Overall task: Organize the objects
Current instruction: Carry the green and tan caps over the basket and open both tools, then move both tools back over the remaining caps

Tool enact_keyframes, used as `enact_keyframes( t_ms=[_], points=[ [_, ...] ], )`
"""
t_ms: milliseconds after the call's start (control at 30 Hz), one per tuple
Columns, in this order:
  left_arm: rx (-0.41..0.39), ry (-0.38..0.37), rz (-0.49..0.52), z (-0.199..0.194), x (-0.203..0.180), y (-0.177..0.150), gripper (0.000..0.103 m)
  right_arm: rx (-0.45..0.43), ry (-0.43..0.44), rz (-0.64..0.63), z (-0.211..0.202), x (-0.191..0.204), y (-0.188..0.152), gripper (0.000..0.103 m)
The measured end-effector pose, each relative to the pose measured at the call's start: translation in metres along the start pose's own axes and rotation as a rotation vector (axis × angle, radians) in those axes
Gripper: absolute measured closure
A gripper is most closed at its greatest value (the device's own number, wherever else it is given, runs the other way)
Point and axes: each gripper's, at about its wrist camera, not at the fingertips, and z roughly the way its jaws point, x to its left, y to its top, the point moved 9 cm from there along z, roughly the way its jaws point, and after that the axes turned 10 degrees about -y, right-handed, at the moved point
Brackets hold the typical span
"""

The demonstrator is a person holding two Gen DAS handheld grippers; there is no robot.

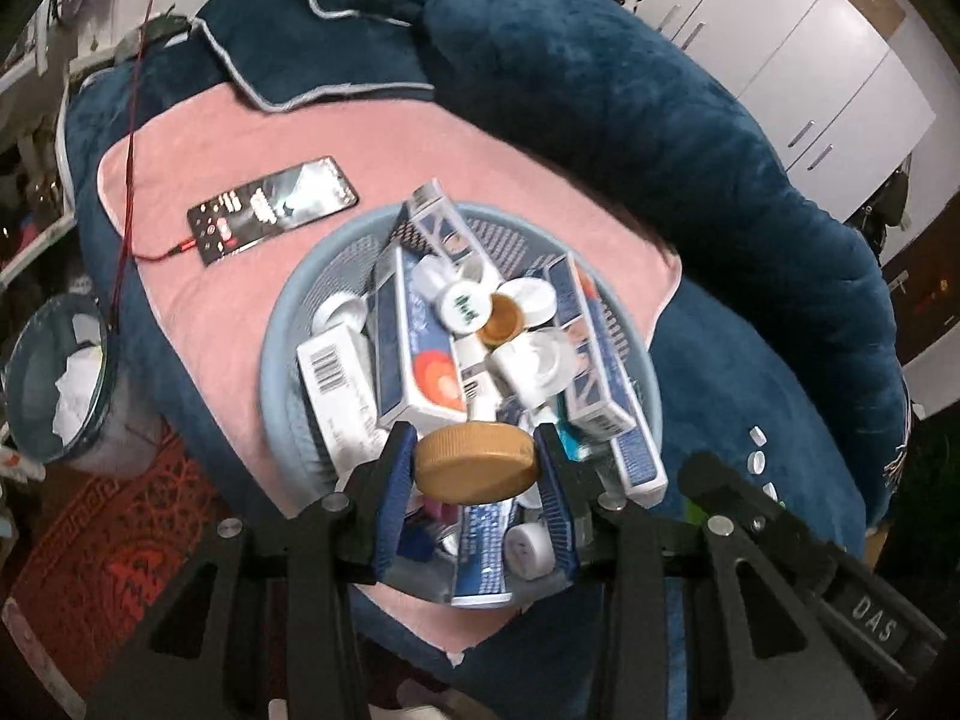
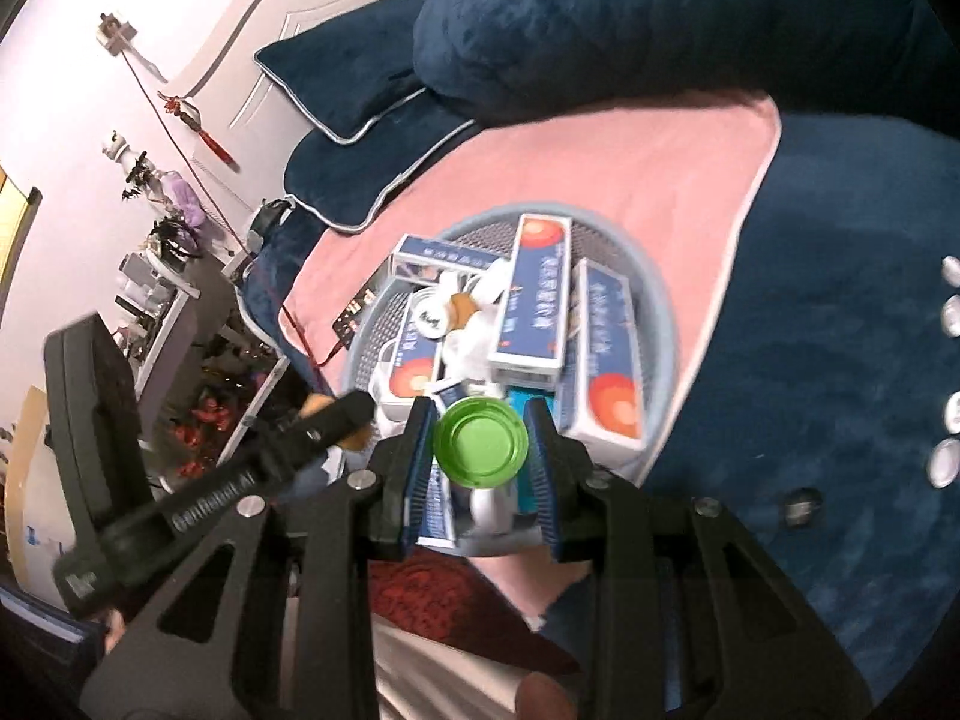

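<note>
A round blue mesh basket (image 1: 282,330) (image 2: 657,312) sits on a pink towel (image 1: 240,198) (image 2: 630,168) on a bed. It holds several blue-and-white boxes (image 1: 414,354) (image 2: 531,300) and several white bottle caps (image 1: 531,360). My left gripper (image 1: 477,462) is shut on a tan round cap (image 1: 474,462), held just above the basket's near side. My right gripper (image 2: 480,450) is shut on a green round cap (image 2: 480,441), also above the basket's near edge. The left gripper's body (image 2: 240,468) shows at the left of the right wrist view.
A phone (image 1: 273,210) with a red cable lies on the towel behind the basket. Several small caps (image 2: 951,318) (image 1: 757,461) lie in a row on the dark blue blanket (image 2: 810,360) to the right. Dark blue pillows (image 1: 336,42) sit behind. A bin (image 1: 60,378) stands on the floor, left.
</note>
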Motion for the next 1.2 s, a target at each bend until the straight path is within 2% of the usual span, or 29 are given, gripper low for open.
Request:
enact_keyframes(
  t_ms=[67,100,167,233,267,300,333,367,733,1000,1200],
  points=[
    [0.011,0.000,-0.006,0.002,0.004,-0.001,0.059,0.018,0.009,0.016,0.005,0.002,-0.001,0.070],
    [0.018,0.008,-0.010,0.003,0.007,-0.002,0.054,0.027,0.012,0.021,0.009,0.002,-0.001,0.070],
    [0.010,0.018,-0.013,0.001,0.008,-0.001,0.012,0.037,0.017,0.024,0.012,0.003,0.001,0.066],
    [-0.015,0.036,-0.010,-0.004,0.009,0.002,0.001,0.018,0.013,0.031,0.008,0.000,0.004,0.043],
    [-0.023,0.057,-0.010,-0.006,0.011,0.002,0.001,0.007,0.019,0.032,0.004,0.000,0.004,0.035],
    [-0.024,0.076,-0.011,-0.006,0.013,0.002,0.001,-0.004,0.021,0.034,0.000,-0.002,0.004,0.019],
    [-0.021,0.080,-0.014,-0.006,0.015,0.002,0.001,-0.016,0.013,0.034,-0.004,-0.004,0.005,0.007],
    [-0.017,0.082,-0.017,-0.005,0.016,0.001,0.001,-0.028,-0.001,0.031,-0.009,-0.007,0.004,0.005],
    [-0.006,0.150,0.109,-0.006,-0.013,-0.006,0.001,-0.053,-0.120,0.030,-0.034,-0.047,-0.005,0.000],
    [0.023,0.134,0.225,0.009,-0.062,-0.018,0.001,-0.060,-0.182,0.068,-0.057,-0.098,-0.014,0.000],
    [0.075,0.104,0.317,0.038,-0.107,-0.040,0.001,-0.062,-0.248,0.091,-0.077,-0.147,-0.021,0.000]
  ],
)
